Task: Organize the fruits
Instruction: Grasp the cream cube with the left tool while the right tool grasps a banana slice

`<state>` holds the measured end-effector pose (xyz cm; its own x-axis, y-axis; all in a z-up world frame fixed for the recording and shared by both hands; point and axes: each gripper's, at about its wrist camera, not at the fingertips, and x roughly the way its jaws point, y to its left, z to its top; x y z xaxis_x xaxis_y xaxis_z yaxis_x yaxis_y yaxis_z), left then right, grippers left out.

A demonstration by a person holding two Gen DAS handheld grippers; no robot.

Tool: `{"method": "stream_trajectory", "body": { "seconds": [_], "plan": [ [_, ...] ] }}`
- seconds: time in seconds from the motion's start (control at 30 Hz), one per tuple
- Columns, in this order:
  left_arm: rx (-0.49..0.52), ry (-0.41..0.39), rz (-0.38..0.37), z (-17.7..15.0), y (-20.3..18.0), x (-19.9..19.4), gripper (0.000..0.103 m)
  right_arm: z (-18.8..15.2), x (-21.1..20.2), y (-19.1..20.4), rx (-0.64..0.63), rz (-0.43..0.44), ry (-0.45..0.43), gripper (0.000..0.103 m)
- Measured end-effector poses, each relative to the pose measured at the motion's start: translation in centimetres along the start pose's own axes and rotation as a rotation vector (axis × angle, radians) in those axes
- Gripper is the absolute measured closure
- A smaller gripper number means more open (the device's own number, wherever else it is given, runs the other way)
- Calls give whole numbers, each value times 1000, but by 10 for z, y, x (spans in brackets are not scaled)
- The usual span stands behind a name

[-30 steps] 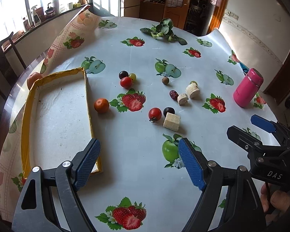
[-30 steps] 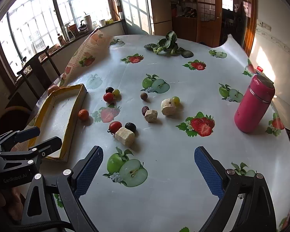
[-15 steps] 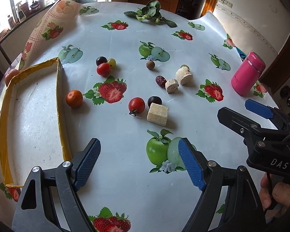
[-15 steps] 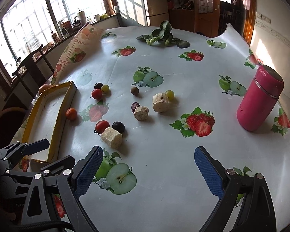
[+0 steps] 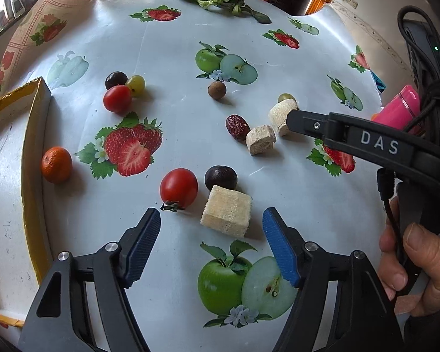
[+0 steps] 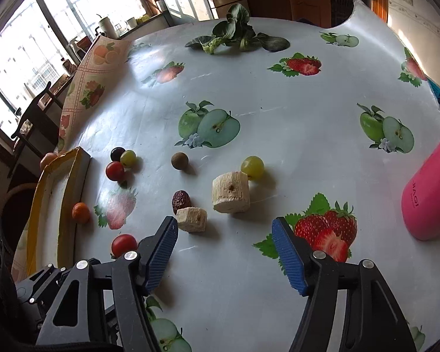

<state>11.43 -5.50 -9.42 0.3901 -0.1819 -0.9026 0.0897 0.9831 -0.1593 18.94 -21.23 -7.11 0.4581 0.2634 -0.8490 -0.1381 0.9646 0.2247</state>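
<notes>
The left gripper (image 5: 211,220) hangs over the table's near edge, jaws closing with nothing between them; a pale fruit chunk (image 5: 226,210) lies just beyond. The right gripper (image 6: 224,231) closes likewise, empty, near a small pale piece (image 6: 192,219). Farther off, tomatoes and grapes lie beside the yellow-rimmed tray (image 5: 35,99) at the left edge.
</notes>
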Motion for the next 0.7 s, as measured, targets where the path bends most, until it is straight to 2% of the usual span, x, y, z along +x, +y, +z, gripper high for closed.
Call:
{"method": "stream_trajectory", "body": {
  "seconds": [0.07,0.33,0.43,0.5,0.53,0.6,0.67,0.7],
  "plan": [
    [-2,6,-9,1,1,4,39,6,10,-2,5,-3,14,37],
    [-23,7,-16,3,7,16,40,14,34,3,3,-8,47,43],
    [-37,7,-41,0,10,18,42,12,42,0,23,-6,62,51],
    [-32,5,-48,0,10,17,44,11,41,0,26,-7,55,64],
    [-31,4,-53,0,10,15,47,10,40,-1,35,3,61,68],
    [-33,2,-75,-1,11,11,53,8,36,-1,37,-1,52,68],
    [-27,-8,-106,0,10,4,68,5,30,0,36,-10,41,68],
    [-22,-8,-107,-1,10,1,68,3,27,-1,43,-4,39,68]
  ]
}}
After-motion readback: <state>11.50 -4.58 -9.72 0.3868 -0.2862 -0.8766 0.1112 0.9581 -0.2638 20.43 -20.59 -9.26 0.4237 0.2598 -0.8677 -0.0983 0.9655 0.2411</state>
